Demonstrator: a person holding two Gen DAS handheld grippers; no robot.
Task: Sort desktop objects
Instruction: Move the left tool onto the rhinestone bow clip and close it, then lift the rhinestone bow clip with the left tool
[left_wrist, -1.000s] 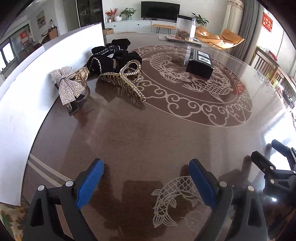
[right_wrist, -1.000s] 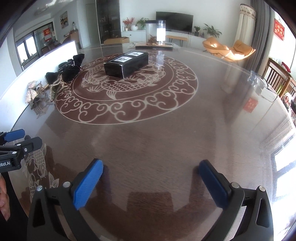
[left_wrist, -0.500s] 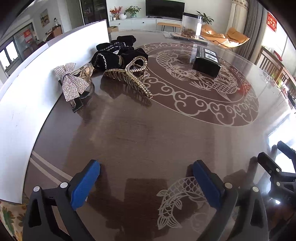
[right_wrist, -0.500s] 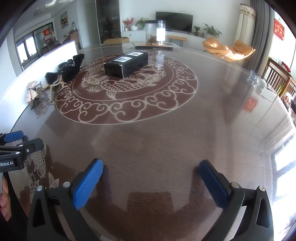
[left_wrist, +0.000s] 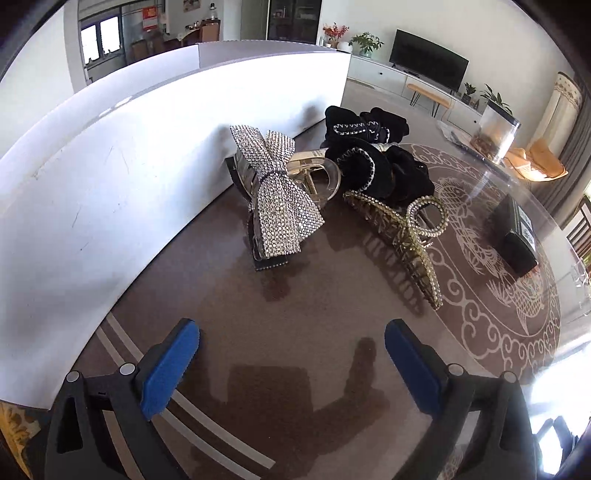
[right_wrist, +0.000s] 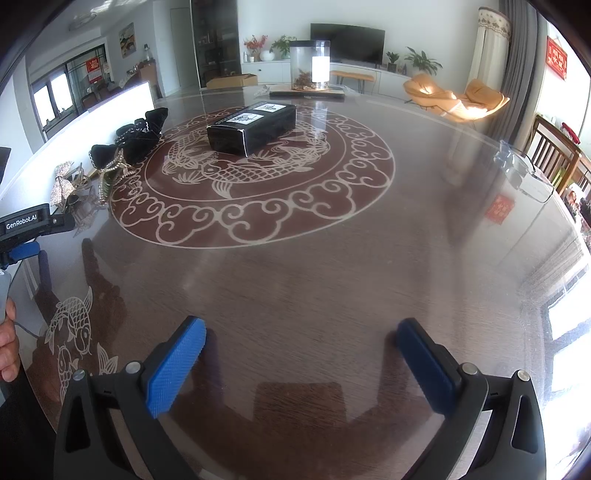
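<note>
The left tongs (left_wrist: 291, 354) are held wide apart above the bare desk (left_wrist: 314, 295), with nothing between the blue pads. Ahead of them a cluster of hair accessories is seen against the white board (left_wrist: 110, 177). The rhinestone bow clip (left_wrist: 277, 199) stands just in front of the board, and a clear claw clip (left_wrist: 317, 175) is tucked behind the bow, touching it. To the right of the bow lies the gold claw clip (left_wrist: 402, 236), near but apart from it. Behind both, black scrunchies (left_wrist: 373, 162) are piled; how many cannot be told. Well to the right of the bow a black box (right_wrist: 253, 127) rests on the fish pattern. The right tongs (right_wrist: 301, 354) are likewise spread open and empty, well apart from the bow.
</note>
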